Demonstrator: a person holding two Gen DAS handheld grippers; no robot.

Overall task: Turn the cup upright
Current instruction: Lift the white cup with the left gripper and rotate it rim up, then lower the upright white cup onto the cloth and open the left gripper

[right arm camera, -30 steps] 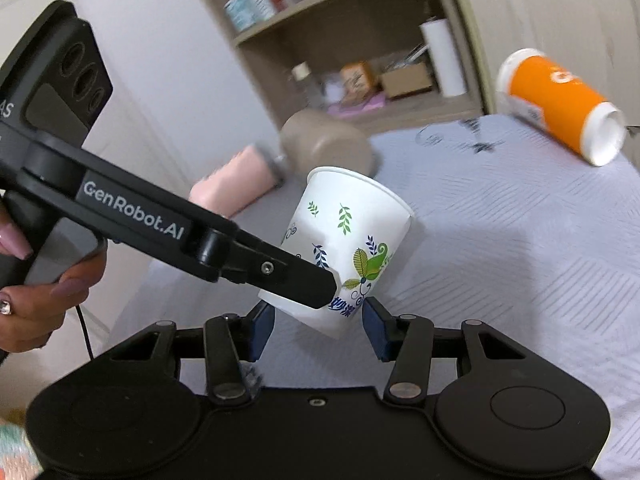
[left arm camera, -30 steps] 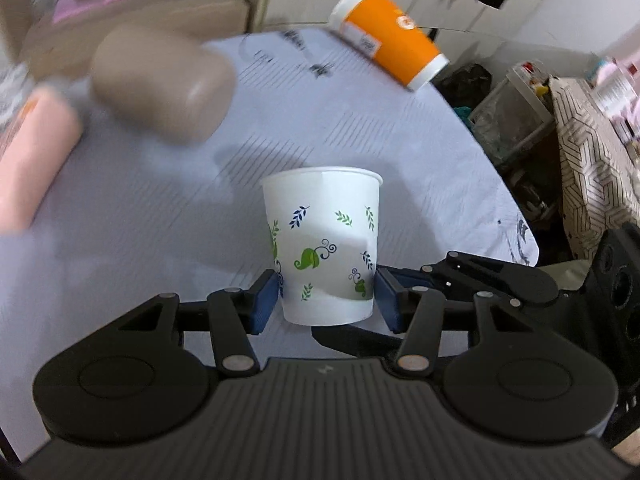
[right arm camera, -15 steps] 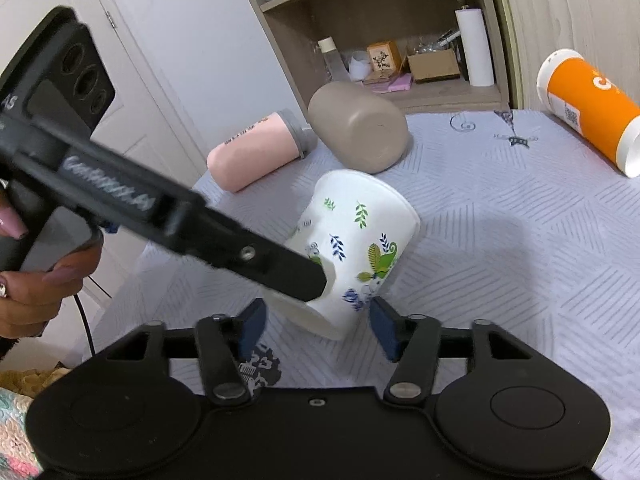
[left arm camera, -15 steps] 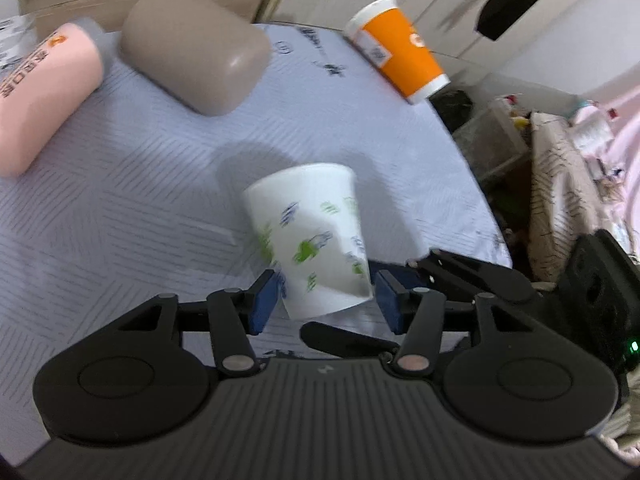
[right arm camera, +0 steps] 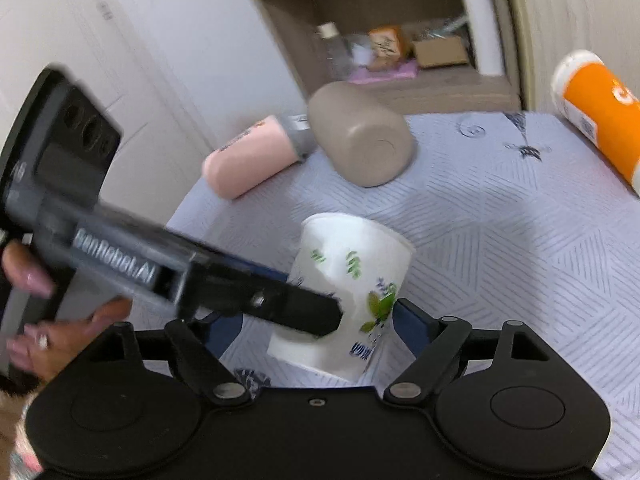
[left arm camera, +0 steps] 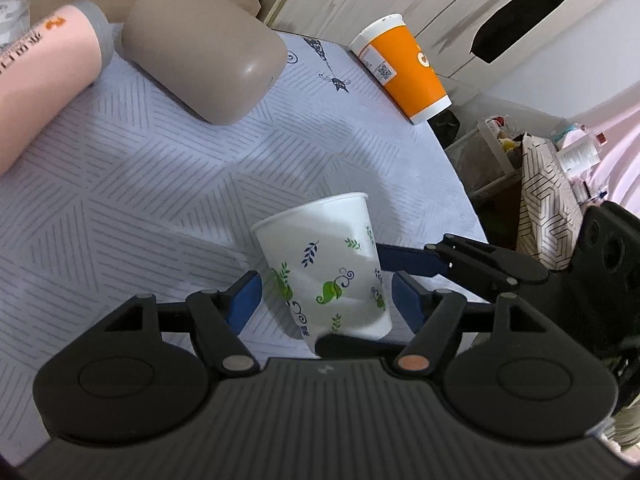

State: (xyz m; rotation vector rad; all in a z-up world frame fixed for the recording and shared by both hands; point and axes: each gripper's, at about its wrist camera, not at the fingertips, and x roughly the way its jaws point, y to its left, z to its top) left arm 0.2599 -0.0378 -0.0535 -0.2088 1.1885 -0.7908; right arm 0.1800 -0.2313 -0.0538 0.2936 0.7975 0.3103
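The paper cup (left arm camera: 326, 268) stands mouth-up but tilted on the tablecloth (left arm camera: 140, 184), near its front edge. Both the left gripper (left arm camera: 326, 300) and the right gripper (right arm camera: 316, 328) bracket it, fingers spread wide with gaps showing, likely steadying it.

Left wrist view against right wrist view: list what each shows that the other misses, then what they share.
Only the left wrist view shows the clutter beside the table, a clear bin and a patterned bag. Only the right wrist view shows the shelf, its paper roll, and the hand holding the other tool. Both show the leaf-print cup, the tan container, the pink bottle and the orange cup.
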